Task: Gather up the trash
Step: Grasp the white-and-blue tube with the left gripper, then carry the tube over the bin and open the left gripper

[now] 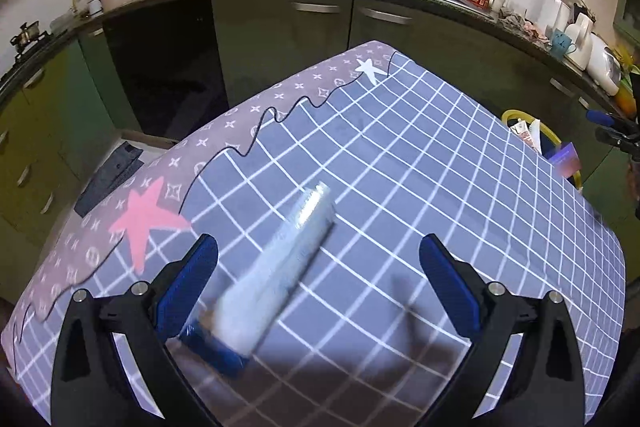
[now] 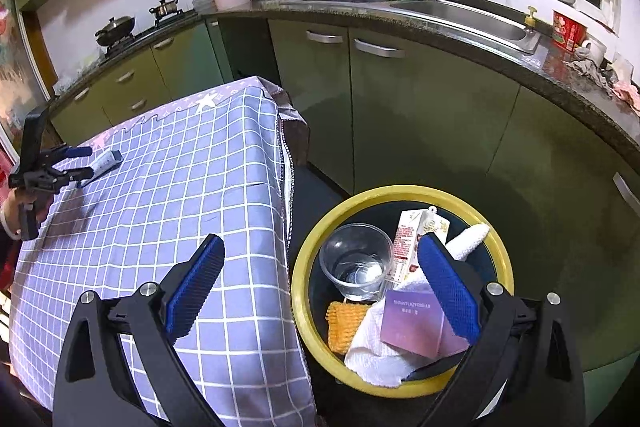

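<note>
Far left, your left gripper (image 1: 316,267) has its blue pads spread wide around a silver-white tube (image 1: 280,267) with a dark blue cap, which is the last piece of trash showing on the table (image 1: 440,167). From the right wrist view the tube (image 2: 105,161) looks to lie flat on the checked cloth with its cap end between the fingers, so you are placed to close on the stiffer cap end, not the soft body. The tube is smeared by motion blur and any print on it cannot be read; whether a pad already touches it cannot be told either. The cloth's mauve border carries a repeating monogram-and-flower pattern with pink and white stars, but no words. Move right, past the table edge, and the yellow-rimmed bin (image 2: 304,259) sits low beside the table, presumably so things can be dropped straight off the side. It already holds a clear glass (image 2: 356,263), a carton (image 2: 412,239) with red print too small to read, an orange sponge (image 2: 344,323), white tissue (image 2: 376,347) and a lilac box (image 2: 412,323) printed with faint capitals, something like "SAVANTLAZYFORBEAR", though not sharp enough to be sure. Your right gripper (image 2: 324,287) hangs over the bin's near edge, fingers wide apart and holding nothing.
</note>
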### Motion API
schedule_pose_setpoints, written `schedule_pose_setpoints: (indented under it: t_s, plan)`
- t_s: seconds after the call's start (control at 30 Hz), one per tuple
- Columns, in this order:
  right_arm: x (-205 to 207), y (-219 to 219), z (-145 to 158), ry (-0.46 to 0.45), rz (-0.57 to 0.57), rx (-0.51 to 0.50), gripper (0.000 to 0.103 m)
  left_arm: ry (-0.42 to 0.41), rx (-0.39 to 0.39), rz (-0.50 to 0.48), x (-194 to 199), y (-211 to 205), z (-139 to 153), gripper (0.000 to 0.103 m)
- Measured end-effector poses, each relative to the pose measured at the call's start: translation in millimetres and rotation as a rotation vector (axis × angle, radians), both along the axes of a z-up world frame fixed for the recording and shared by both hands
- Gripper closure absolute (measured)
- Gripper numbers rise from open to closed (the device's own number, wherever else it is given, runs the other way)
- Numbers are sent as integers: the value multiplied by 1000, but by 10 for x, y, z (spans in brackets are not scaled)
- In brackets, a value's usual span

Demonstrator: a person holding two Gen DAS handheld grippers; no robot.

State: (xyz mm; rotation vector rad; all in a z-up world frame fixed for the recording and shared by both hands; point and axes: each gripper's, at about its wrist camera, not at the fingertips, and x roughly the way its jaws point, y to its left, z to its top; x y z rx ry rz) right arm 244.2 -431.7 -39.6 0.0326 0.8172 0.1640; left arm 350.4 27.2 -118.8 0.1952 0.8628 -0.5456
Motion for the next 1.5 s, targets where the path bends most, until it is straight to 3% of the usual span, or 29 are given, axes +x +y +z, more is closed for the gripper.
schedule_pose_setpoints:
  t_s: [0.13,0.23,0.3,0.43,0.6,0.7,0.83,1.07,1.27,1.5]
  plan:
    - [118,63,-38,14,15,-5,7,36,2,-22,155,-19,-95,7]
    - [172,124,-60,21,31,-9,7,54,18,-37,207,-29,-161,15]
    - [204,152,-77,27,39,-11,7,67,31,-41,227,-31,-188,37]
    - [209,183,-89,32,53,-3,7,69,47,-36,228,-17,-206,45]
    - [169,184,-61,26,56,1,7,62,60,-26,198,1,-186,74]
    - [136,169,-27,19,56,6,7,61,65,-18,164,8,-172,84]
    - [54,136,48,0,57,13,7,38,70,-17,23,-40,-86,86]
    - [-241,-15,257,-59,52,30,7,-12,64,-73,-387,-393,350,86]
    - [-561,-371,376,-90,0,23,7,-18,33,-205,-796,-1135,643,86]
    - [-913,-970,416,-102,-90,31,7,24,-6,-363,-980,-2261,691,86]
